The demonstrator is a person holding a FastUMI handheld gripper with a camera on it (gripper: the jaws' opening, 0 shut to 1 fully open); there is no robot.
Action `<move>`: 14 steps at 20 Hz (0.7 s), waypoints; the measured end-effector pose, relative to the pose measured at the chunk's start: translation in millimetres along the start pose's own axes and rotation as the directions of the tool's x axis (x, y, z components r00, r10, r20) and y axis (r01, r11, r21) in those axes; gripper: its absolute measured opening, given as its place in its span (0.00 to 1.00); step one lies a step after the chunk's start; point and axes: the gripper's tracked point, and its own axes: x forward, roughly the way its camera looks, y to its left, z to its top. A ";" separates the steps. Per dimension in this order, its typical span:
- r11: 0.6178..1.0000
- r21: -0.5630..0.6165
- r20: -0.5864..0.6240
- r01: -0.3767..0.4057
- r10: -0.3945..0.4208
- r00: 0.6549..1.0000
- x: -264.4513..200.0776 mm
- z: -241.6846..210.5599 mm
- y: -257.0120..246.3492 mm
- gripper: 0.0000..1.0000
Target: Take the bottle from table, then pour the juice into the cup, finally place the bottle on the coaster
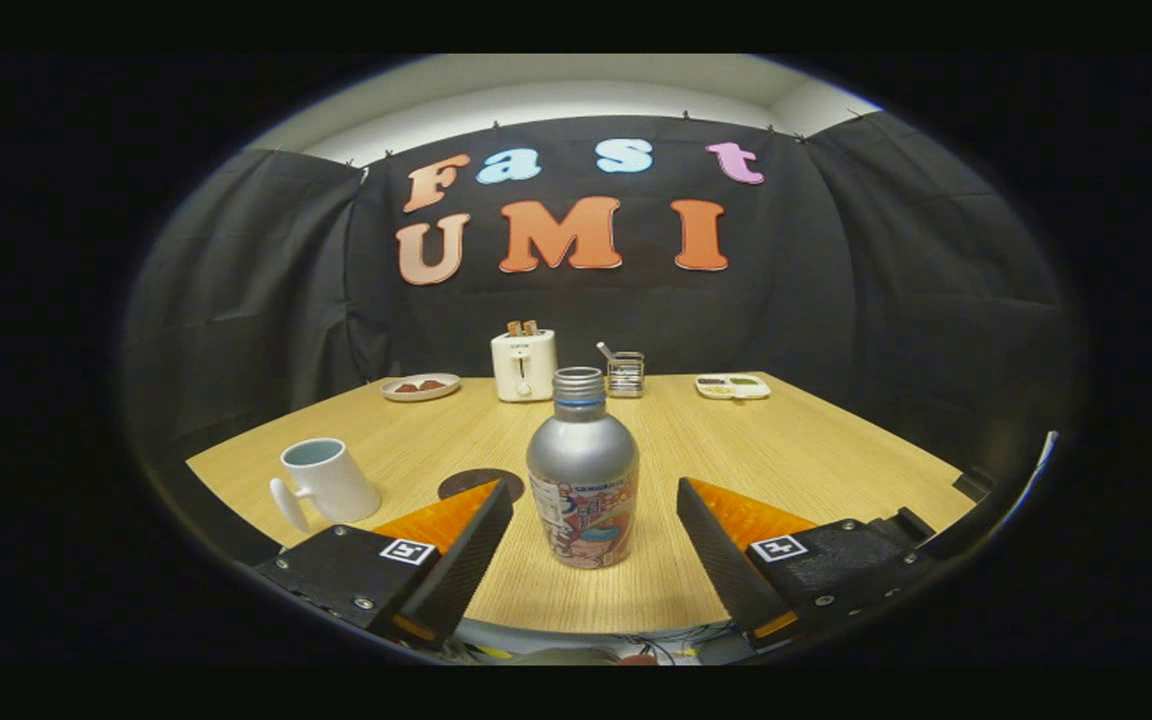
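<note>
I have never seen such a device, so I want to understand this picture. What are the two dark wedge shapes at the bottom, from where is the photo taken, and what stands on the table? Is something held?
The two wedges are the fingers of a hand-held gripper, a two-finger tool that a person carries. The camera rides on that tool and looks forward along the fingers, so the picture bends like a fish eye.

The fingers are open. Between them, untouched, stands an upright silver metal bottle with a printed label. Nothing is held yet.

All rests on a light wooden table. To one side of the bottle stands a white mug with a handle, and near it lies a dark round coaster, partly hidden by a finger. Farther back are a white toaster, a small plate with brown pieces, a small clear container and a flat white tray.
</note>
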 end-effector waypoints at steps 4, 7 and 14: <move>1.000 0.012 -0.024 -0.007 0.008 1.000 12.8 -9.6 4.3 0.98; 1.000 0.017 -0.042 -0.004 0.005 0.999 20.8 -16.6 2.8 0.99; 0.999 0.034 -0.078 -0.007 0.010 0.997 33.0 -30.2 3.3 0.99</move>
